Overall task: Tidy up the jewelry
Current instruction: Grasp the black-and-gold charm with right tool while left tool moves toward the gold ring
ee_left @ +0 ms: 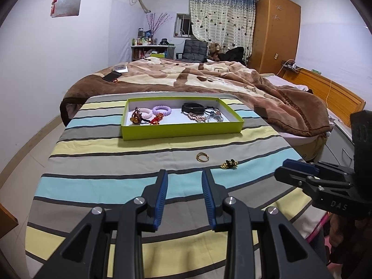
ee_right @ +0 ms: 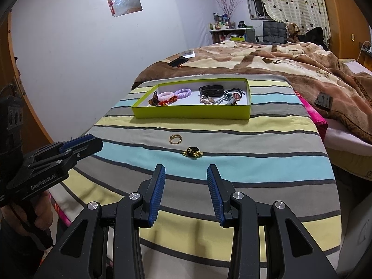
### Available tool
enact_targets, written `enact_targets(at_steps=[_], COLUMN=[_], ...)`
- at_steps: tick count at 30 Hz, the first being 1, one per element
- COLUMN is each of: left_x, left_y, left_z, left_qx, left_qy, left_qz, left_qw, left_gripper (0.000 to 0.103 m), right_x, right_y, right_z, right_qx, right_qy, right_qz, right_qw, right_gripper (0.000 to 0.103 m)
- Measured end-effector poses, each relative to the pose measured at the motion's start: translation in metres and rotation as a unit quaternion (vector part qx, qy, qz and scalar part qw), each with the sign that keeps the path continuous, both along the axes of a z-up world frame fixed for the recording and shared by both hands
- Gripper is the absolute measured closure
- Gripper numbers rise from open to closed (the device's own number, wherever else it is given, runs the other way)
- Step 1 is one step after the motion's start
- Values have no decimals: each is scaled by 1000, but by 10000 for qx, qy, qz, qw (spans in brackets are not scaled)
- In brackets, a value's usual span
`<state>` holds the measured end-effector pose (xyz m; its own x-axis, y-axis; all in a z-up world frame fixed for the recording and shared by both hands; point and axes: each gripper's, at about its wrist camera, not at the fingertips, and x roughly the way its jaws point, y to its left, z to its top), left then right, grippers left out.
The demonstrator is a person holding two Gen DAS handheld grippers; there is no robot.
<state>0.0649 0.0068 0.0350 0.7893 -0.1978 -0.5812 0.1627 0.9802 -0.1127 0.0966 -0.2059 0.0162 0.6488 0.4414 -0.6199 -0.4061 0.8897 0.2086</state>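
While hovering above the near end of a striped cloth (ee_left: pixel 139 153), left gripper (ee_left: pixel 184 174) levelled toward a lime-green tray (ee_left: pixel 181 131), 2 blue-padded fingers (ee_left: pixel 162 193) spread apart with nothing between them. Right gripper (ee_right: pixel 186 169) likewise raised over the cloth's near end, aimed at the same tray, jaws parted and empty. Seen from the left wrist view as a black body entering from the right of the tray's near side; seen from the right wrist view, the left gripper entering from the left, gripped by a hand (ee_right: pixel 34 211) low at the edge.

Nearer than the tray, loose on the cloth: a gold ring (ee_left: pixel 202 157), roughly in line with the tray's centre, and a gold-and-black charm (ee_left: pixel 229 164) just beside it, further right of the tray's centre. Both apart from the tray and from either gripper.

Inside the tray, toward its left end: a pink coil band (ee_left: pixel 145 112) touching a lilac coil band (ee_left: pixel 162 110), with red and amber beaded pieces (ee_left: pixel 145 118) in front. Toward the tray's right end: a black bangle (ee_left: pixel 192 108), a rose-gold chain (ee_left: pixel 196 117) and tangled dark and grey hair ties (ee_left: pixel 215 115).

Beyond the tray: a brown blanket (ee_left: pixel 186 74) with a phone (ee_left: pixel 112 76) lying on it.
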Motion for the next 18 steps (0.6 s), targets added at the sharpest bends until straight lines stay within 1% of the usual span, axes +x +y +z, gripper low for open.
enact_targets(at_steps=[5,13,18], left_x=[4,21,30], left_y=[-3,-2,3], left_z=[-5,-11,-14], left_qx=[12,32,-2], left_qy=[26,146,188], left_qz=[-102,-144,-103], left_qw=[9999,9998,9998], left_gripper=[70,69,67], right_x=[10,35,55], right_y=[6,18,32], right_z=[-5,-15,-25], right_qx=[-83,-254,-466], right_qy=[69,219,387], right_qz=[24,39,101], right_qw=[9999,9994,9981], right_gripper=[64,64,64])
